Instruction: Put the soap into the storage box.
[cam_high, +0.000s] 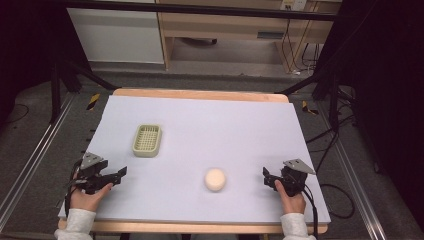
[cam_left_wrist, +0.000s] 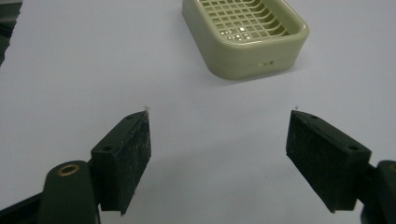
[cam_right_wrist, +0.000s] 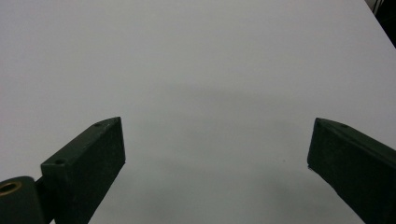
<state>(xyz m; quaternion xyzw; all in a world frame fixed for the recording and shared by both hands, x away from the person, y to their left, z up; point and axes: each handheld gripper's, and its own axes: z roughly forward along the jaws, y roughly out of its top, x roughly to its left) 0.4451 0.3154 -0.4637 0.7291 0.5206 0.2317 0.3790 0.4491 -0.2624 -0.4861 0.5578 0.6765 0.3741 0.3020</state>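
Both grippers, left gripper (cam_high: 119, 175) and right gripper (cam_high: 266, 176), rest wide-jawed near the table's (cam_high: 200, 130) front edge; soap (cam_high: 215, 179) lies between them, soap dish (cam_high: 147, 140) farther back.

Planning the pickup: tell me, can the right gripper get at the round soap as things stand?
Probably yes: the right gripper is open, and only bare table lies between it and the soap.

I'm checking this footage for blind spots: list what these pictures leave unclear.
- Round pale object, high view: blurred and small, so what it is stays uncertain.
- Soap tray, left gripper view: far end cut off by the top edge.
- Right tongs, right gripper view: bases cut off by the frame edges.
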